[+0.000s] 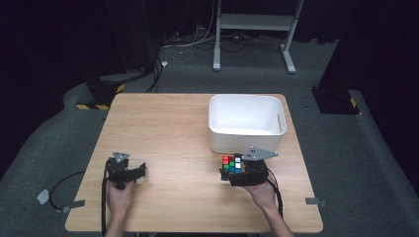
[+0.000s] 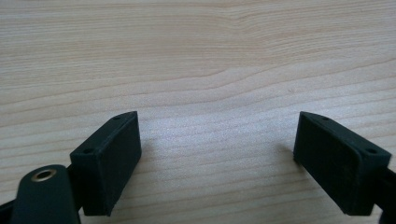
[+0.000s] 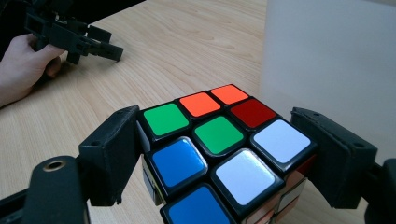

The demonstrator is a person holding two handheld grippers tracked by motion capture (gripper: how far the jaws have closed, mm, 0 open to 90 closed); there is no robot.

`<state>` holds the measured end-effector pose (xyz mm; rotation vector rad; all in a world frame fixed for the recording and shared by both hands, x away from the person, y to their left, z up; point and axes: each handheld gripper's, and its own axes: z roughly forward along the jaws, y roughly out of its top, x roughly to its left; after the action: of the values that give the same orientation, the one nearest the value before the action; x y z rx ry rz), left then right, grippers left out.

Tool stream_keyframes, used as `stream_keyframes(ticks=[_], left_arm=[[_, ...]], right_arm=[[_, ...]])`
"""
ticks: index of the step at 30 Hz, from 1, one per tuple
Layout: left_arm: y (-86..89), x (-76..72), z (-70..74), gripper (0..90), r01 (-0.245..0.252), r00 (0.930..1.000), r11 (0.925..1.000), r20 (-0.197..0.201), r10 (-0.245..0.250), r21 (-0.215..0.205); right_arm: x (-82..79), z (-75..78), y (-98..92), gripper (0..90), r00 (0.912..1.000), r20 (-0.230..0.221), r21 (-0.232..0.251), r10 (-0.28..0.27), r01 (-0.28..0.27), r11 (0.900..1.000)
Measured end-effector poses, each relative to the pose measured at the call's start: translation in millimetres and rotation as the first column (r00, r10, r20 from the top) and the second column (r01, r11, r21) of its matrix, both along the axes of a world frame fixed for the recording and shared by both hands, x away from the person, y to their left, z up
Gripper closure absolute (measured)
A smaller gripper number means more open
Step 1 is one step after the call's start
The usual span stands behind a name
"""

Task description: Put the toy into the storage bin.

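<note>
Pinching the puzzle cube (image 3: 219,154) squarely between both pads, your right tongs (image 1: 245,171) hold it at the desk's (image 1: 168,128) near right, just before the white bin (image 1: 245,121); lift clear of its near wall before releasing. Left tongs (image 2: 217,158) rest spread, empty.

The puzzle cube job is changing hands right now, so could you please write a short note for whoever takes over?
Right gripper: shut on the puzzle cube, jaws on two opposite sides, just short of the white bin.
Left gripper: open, nothing between its jaws, low over the bare wooden table.
Done: cube gripped.
Left: probably carrying it over the bin's near wall and releasing it inside; the bin looks empty.
</note>
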<state>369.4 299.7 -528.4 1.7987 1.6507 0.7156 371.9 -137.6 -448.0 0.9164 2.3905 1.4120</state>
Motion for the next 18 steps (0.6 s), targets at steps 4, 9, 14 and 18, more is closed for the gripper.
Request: stream_keyframes(ticks=[4, 9, 14, 18], left_arm=[[0.0, 0.0, 0.0, 15.2, 0.000, 1.0000, 1.0000, 0.000, 0.000, 0.000], [0.0, 0.0, 0.0, 15.2, 0.000, 1.0000, 1.0000, 0.000, 0.000, 0.000], [0.0, 0.0, 0.0, 15.2, 0.000, 1.0000, 1.0000, 0.000, 0.000, 0.000], [0.0, 0.0, 0.0, 15.2, 0.000, 1.0000, 1.0000, 0.000, 0.000, 0.000]], right_arm=[[0.5, 2.5, -0.9, 19.1, 1.0000, 0.004, -0.011, 0.003, -0.003, 1.000], [-0.7, 8.4, -2.8, 19.1, 0.9998, 0.017, -0.018, 0.004, -0.003, 1.000], [-1.8, 16.6, -4.4, 19.1, 0.9996, 0.021, -0.003, 0.020, -0.020, 1.000], [-2.8, 25.1, -3.6, 19.2, 0.9987, 0.036, -0.012, 0.035, -0.035, 0.999]])
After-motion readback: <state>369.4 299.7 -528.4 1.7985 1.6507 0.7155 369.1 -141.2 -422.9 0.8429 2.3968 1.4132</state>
